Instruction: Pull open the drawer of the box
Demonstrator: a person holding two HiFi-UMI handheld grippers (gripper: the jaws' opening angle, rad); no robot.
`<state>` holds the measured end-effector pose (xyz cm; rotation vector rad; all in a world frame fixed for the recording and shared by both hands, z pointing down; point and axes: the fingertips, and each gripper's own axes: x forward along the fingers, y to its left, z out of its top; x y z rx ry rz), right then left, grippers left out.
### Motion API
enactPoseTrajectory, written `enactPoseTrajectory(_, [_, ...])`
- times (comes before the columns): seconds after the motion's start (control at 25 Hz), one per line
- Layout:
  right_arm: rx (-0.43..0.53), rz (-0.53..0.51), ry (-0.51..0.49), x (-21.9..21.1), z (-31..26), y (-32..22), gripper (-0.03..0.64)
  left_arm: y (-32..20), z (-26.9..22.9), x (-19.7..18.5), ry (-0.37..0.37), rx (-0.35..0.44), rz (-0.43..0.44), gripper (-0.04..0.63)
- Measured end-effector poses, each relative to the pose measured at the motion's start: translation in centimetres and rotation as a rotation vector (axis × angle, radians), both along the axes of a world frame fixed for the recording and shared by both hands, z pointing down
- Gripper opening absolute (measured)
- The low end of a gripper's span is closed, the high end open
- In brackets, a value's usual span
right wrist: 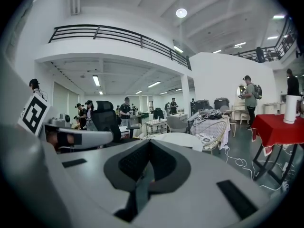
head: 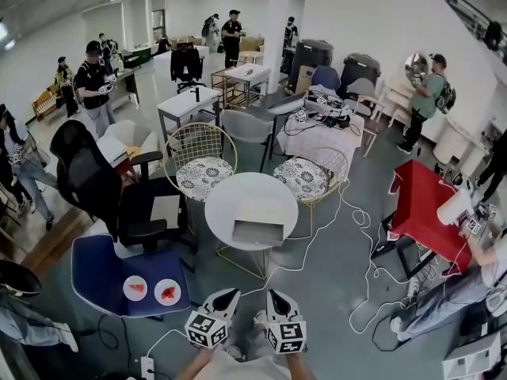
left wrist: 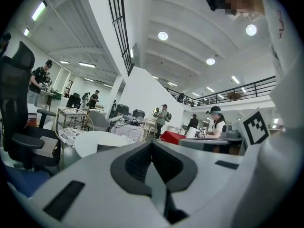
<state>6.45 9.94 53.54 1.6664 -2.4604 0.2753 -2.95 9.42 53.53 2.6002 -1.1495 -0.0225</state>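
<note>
A small grey box (head: 258, 231) with a drawer in its front sits on the near part of a round white table (head: 238, 192); the drawer looks pushed in. Both grippers are held low and close to the body, well short of the table. My left gripper (head: 229, 294) and my right gripper (head: 274, 294) point toward the table side by side, each with its jaws together and nothing between them. In the left gripper view the shut left gripper (left wrist: 152, 144) fills the bottom, with the white table (left wrist: 95, 141) beyond. The right gripper (right wrist: 149, 144) also shows shut, with the table (right wrist: 183, 139) ahead.
A blue seat (head: 95, 271) with two small plates of red food stands at the near left, a black office chair (head: 95, 184) behind it. Two wire chairs (head: 200, 158) (head: 317, 172) stand beyond the table. A red table (head: 424, 204) and a white cable (head: 360, 240) are at the right. Several people stand around.
</note>
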Motion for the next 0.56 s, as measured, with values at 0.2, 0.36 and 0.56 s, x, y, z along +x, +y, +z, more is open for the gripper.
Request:
enactPoseTrajectory(0.2, [0.006,-0.004,0.002,0.2,-0.7,0.0,0.015,0.0,-0.9,0.4,-0.003,0.005,0.001,0.012])
enactPoseTrajectory(0.36, [0.006,-0.007,0.005,0.2,-0.8,-0.2,0.015,-0.1,-0.9,0.5,0.0,0.002,-0.002,0.012])
enactPoseTrajectory(0.56, [0.008,-0.026,0.015,0.2,-1.2,-0.7,0.015,-0.7,-1.4,0.9,0.003,0.005,-0.006,0.012])
